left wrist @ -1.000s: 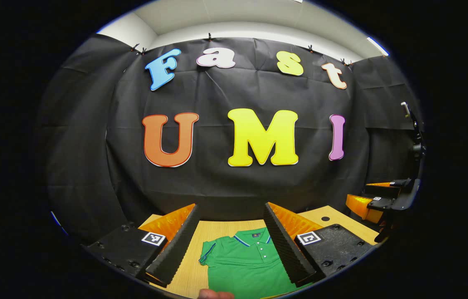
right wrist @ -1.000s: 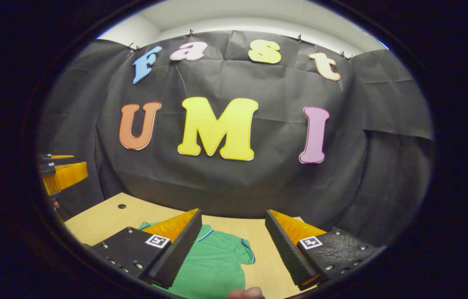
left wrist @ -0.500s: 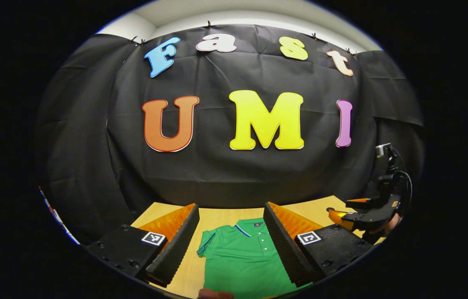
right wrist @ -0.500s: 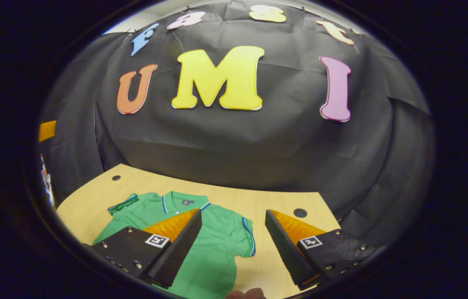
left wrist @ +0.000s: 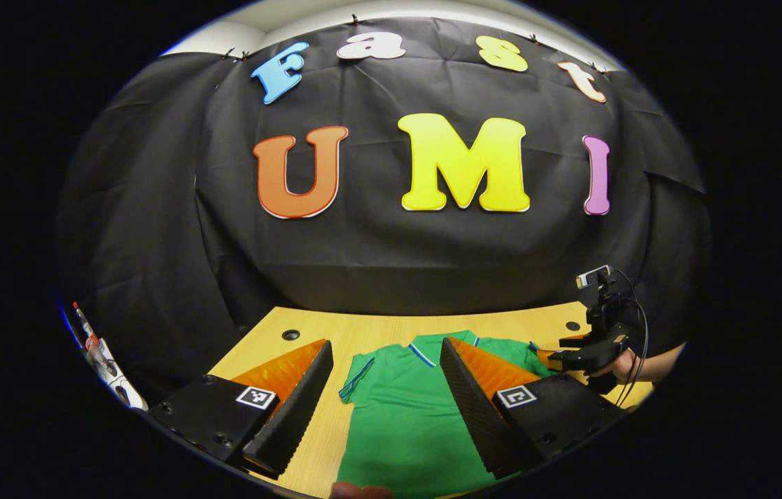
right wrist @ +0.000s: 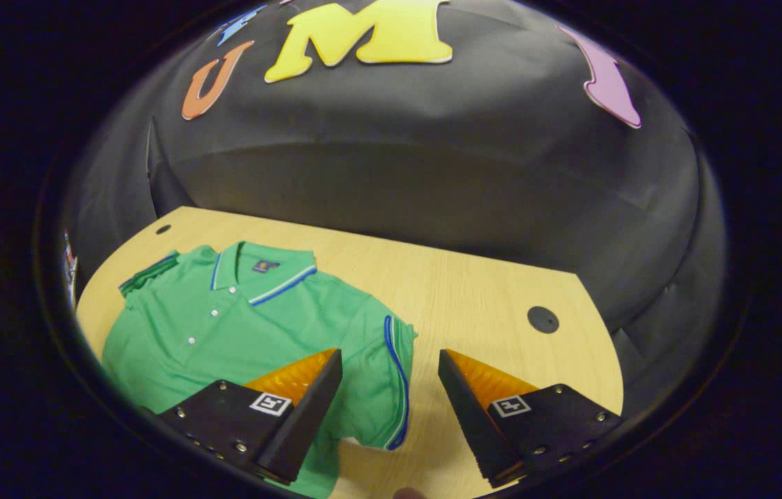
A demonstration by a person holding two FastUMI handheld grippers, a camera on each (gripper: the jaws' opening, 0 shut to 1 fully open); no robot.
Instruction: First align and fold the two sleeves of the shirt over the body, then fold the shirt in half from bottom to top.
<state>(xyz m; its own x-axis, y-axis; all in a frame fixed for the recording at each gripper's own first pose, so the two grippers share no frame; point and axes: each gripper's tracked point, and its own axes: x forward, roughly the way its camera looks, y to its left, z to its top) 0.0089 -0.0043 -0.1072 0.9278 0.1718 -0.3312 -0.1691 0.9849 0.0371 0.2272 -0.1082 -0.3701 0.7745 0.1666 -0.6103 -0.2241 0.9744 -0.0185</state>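
Observation:
A green polo shirt [right wrist: 238,319] with blue trim lies flat and face up on the wooden table [right wrist: 474,291], collar toward the far wall. In the right gripper view its blue-edged sleeve [right wrist: 391,367] sits just below my right gripper [right wrist: 391,378], which hovers open above it. In the left gripper view the shirt [left wrist: 398,416] spreads under my left gripper [left wrist: 387,371], also open and holding nothing, with the other sleeve [left wrist: 356,378] between its fingers. Farther right in that view the right gripper [left wrist: 568,355] hangs over the shirt's far sleeve, held by a hand [left wrist: 623,364].
The table has round cable holes [right wrist: 543,319] [right wrist: 163,229] [left wrist: 290,335] near its far corners. The black cloth wall rises directly behind the table. Some small items [left wrist: 96,350] sit at the far left edge in the left gripper view.
Both grippers have tilted downward toward the table, bringing more of the shirt into view. The right gripper has dropped lower, down over the shirt's sleeve.

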